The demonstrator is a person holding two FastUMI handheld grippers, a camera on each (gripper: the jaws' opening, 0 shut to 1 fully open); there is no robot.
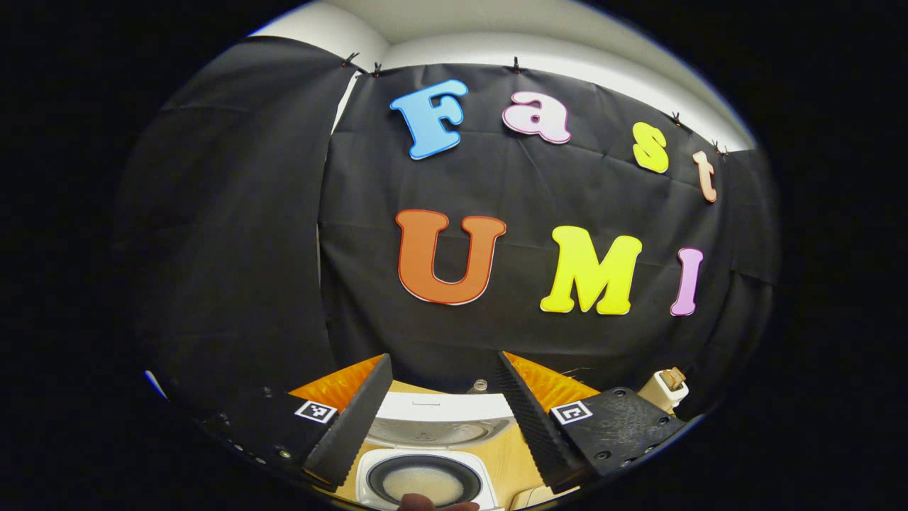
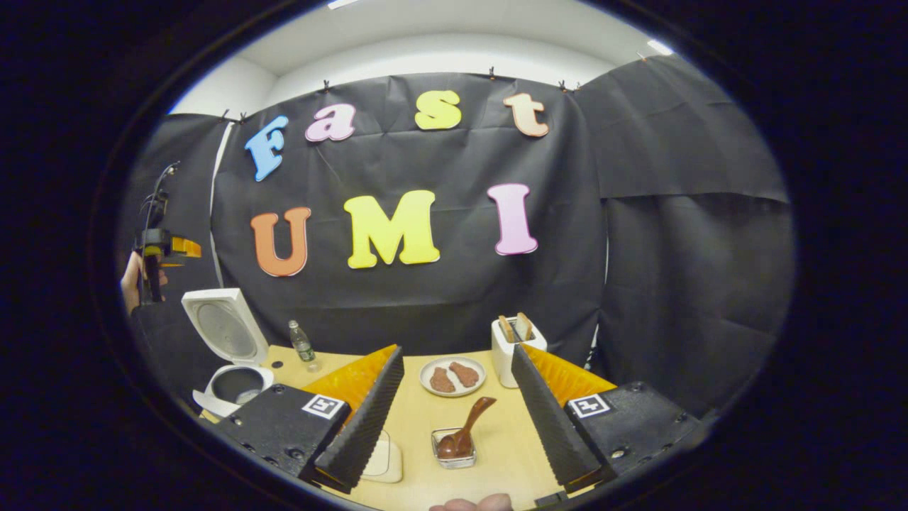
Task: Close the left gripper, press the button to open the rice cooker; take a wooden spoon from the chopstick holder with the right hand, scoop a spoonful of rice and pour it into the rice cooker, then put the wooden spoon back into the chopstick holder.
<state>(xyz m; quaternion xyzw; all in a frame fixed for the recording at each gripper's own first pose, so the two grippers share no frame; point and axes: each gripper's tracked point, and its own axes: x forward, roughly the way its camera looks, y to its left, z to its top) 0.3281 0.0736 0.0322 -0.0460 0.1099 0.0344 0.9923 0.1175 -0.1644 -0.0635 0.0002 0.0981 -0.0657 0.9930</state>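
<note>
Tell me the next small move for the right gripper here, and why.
Probably reach forward to the chopstick holder and close on a wooden handle: the rice cooker lid already stands open, and the right gripper is open and empty, short of the holder.

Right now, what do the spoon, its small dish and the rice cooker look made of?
Spoon: looks like wood, dark brown with a slight sheen, grain too small to tell. Small dish: clear glass or plastic, since the table shows through its walls. Rice cooker: glossy white plastic shell, likely; the raised lid's inner plate looks like dull grey metal.
</note>
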